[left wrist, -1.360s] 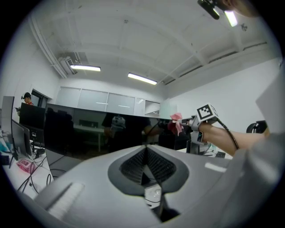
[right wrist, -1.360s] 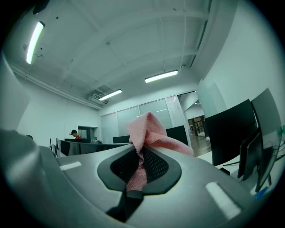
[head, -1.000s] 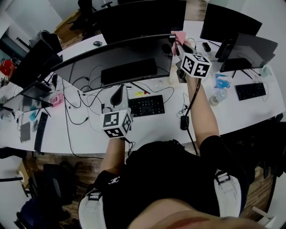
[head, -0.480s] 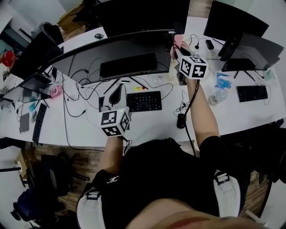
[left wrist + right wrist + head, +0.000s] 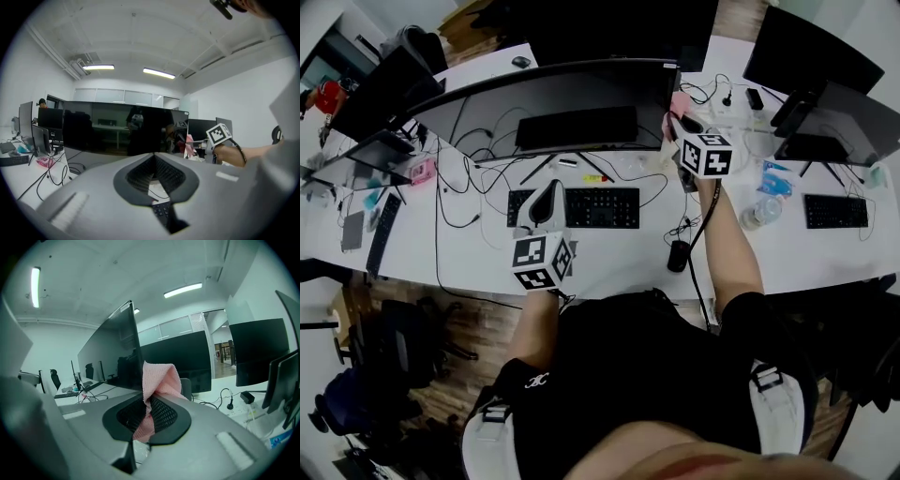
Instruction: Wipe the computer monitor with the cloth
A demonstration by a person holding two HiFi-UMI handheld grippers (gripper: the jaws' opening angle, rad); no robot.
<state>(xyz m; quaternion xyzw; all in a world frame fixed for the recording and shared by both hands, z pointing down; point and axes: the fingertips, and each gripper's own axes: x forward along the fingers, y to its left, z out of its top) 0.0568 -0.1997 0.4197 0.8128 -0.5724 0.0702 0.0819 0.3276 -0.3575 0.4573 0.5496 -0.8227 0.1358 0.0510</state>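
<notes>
The right gripper (image 5: 149, 414) is closed on the cloth (image 5: 160, 379) beside the right edge of the monitor (image 5: 553, 98); the left gripper (image 5: 153, 178) is closed and empty. A hard push may rock the monitor, or the cloth may slip out.

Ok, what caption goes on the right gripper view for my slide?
Right hand-held gripper shut on a pink cloth, held by the monitor's right edge.
</notes>
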